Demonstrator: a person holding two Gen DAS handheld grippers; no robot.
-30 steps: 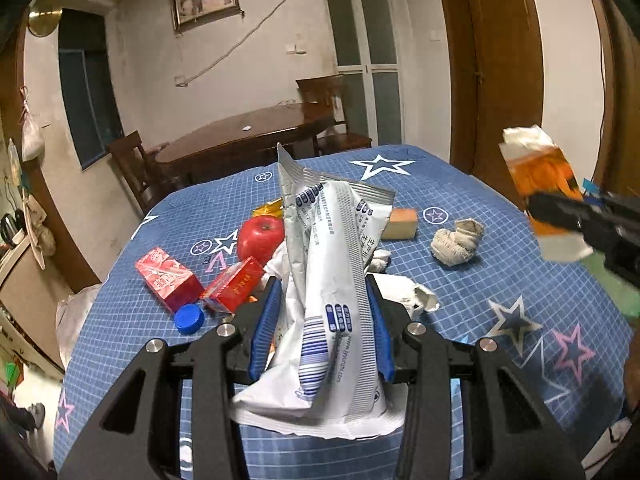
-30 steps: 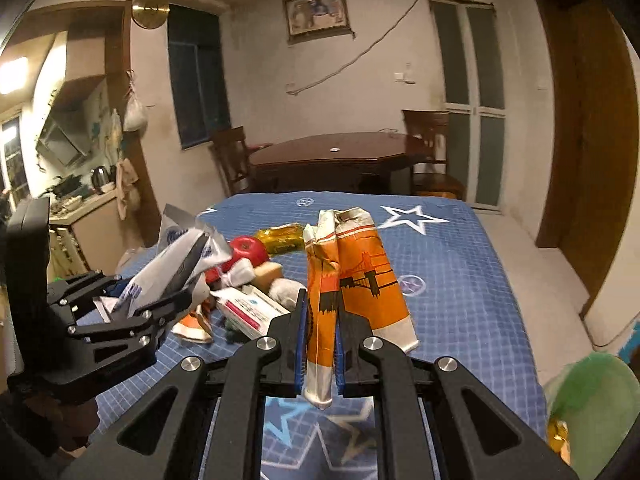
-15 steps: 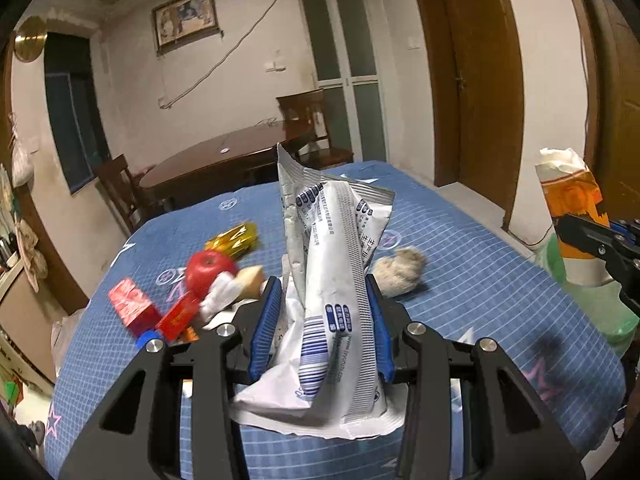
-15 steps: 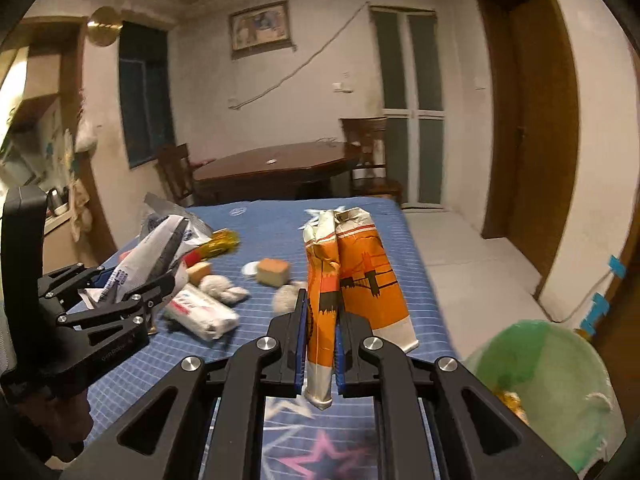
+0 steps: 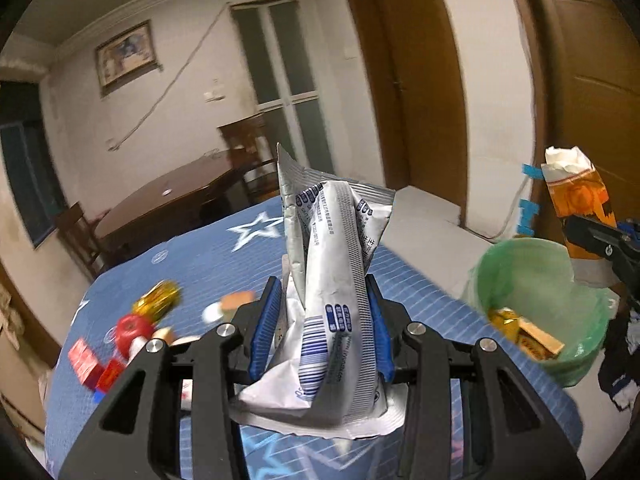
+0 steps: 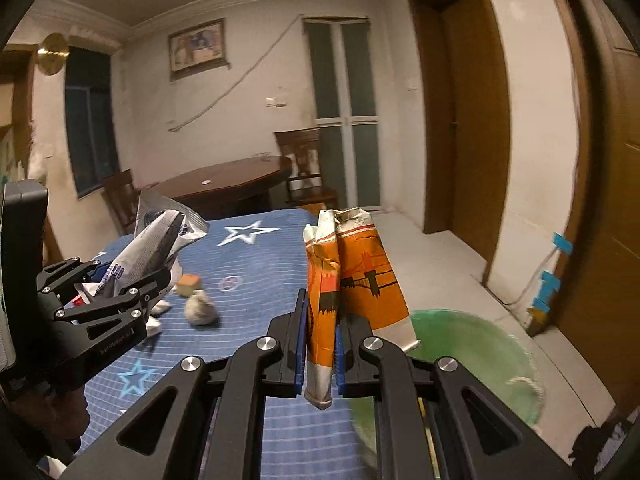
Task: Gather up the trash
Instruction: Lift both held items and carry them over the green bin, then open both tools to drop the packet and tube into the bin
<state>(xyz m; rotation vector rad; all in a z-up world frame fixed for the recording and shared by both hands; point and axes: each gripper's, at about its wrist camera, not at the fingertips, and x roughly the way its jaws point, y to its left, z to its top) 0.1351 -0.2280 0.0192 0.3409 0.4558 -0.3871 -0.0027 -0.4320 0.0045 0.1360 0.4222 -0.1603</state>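
Observation:
My left gripper (image 5: 322, 320) is shut on a crumpled white and blue wrapper (image 5: 336, 280), which stands upright between the blue pads above the blue star tablecloth (image 5: 224, 256). My right gripper (image 6: 318, 340) is shut on a flattened orange packet (image 6: 352, 280). In the left wrist view that orange packet (image 5: 576, 204) hangs over the green-lined trash bin (image 5: 516, 268) at the right, off the table's edge. The bin (image 6: 480, 340) lies just right of the right gripper and holds some yellow wrappers (image 5: 520, 332). The left gripper (image 6: 132, 280) with its wrapper shows at the left of the right wrist view.
Left on the table are a red apple (image 5: 130, 326), a gold wrapper (image 5: 158, 298), red boxes (image 5: 94, 366), a sponge piece (image 6: 188, 282) and a grey crumpled wad (image 6: 200, 308). Behind stand a wooden table (image 6: 224, 184) with chairs and a brown door (image 6: 460, 120).
Both grippers swung right with their loads. The table items slid to the left of view and the green bin came into view under the orange packet.

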